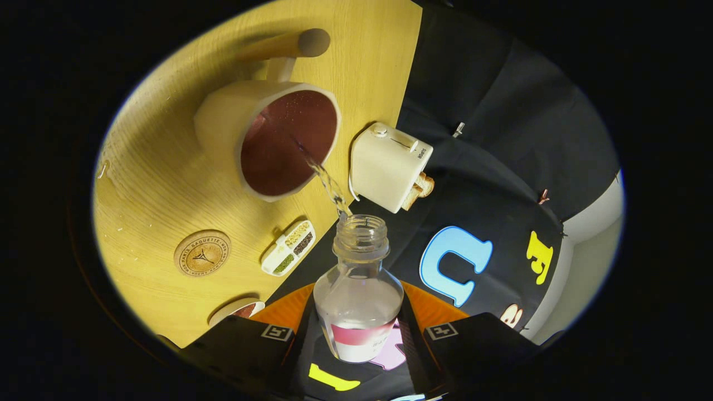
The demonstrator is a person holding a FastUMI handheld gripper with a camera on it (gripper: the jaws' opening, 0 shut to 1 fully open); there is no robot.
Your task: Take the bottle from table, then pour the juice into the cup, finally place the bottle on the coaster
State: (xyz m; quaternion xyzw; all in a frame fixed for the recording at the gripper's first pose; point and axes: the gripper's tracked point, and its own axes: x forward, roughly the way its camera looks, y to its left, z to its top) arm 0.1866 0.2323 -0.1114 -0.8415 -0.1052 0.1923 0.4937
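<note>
Pale wooden table [167, 178] at left, bearing cup [267, 139], round coaster [201, 253] lower left, compartmented seed tray [288, 248], toaster [390, 166] at centre by table edge.

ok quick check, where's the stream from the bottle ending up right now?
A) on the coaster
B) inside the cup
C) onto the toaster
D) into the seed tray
B: the bottle, held between the jaws of the gripper, is tipped and a thin stream runs from its mouth into the dark interior of the cup; the coaster lies apart, dry.
</note>
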